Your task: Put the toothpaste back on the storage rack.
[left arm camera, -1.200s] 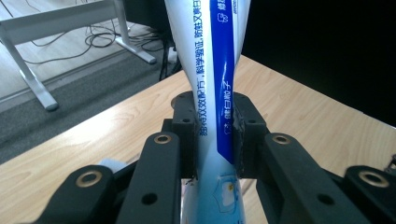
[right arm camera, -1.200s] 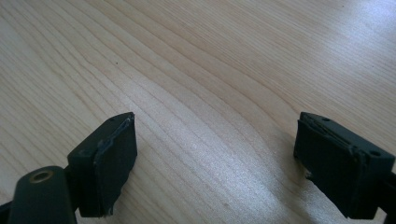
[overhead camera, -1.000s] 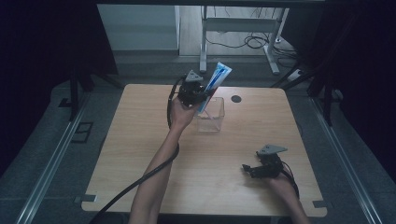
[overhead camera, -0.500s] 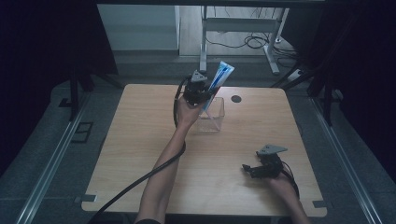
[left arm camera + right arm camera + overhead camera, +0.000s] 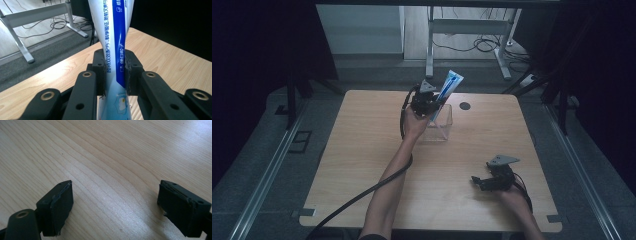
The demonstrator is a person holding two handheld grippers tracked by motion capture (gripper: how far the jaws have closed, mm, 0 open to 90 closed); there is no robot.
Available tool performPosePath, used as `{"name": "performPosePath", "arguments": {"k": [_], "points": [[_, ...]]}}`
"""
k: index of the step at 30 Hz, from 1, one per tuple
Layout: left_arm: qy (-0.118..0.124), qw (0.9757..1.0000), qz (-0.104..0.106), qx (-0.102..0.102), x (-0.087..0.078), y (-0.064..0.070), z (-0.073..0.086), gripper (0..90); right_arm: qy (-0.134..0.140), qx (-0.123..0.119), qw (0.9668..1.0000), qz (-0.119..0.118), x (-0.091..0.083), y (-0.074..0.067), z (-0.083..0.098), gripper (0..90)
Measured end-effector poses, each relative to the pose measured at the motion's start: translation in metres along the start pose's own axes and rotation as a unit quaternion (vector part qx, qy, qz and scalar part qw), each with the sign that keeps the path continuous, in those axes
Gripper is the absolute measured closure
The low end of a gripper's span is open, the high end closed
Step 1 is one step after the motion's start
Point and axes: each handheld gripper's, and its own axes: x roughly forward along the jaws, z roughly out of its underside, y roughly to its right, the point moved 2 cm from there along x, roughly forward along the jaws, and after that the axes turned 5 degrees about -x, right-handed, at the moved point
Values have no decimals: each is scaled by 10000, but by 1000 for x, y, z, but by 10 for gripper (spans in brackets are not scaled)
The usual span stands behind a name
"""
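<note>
From the high view, the left gripper (image 5: 428,101) holds a blue-and-white tube (image 5: 447,89) tilted over a clear container (image 5: 442,125) at the far middle of the surface (image 5: 362,150); the right gripper (image 5: 492,181) rests near the front right. The left gripper view shows its jaws clamped on the tube (image 5: 117,50). In the right gripper view the jaws stand wide apart, empty, over bare wood

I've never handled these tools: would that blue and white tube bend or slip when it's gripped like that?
The tube probably gives: it narrows where the left gripper clamps it, so it looks soft. Its glossy skin may be slippery. Standing in the clear box, it would likely lean on the rim rather than stay upright.
</note>
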Motion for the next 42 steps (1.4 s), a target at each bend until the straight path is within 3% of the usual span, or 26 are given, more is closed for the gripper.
{"name": "performPosePath", "arguments": {"k": [18, 30, 42], "points": [[-392, 9990, -169, 133, 10, 1, 20, 737, 0, -2, 10000, -2, 0, 0, 0, 134], [-739, 9959, -241, 461, 17, 9, 23, 728, -1, 8, 10000, -1, 0, 0, 0, 134], [-923, 9944, -194, 486, 15, 7, 26, 706, -2, 5, 10000, 2, 0, 0, 0, 134]]}}
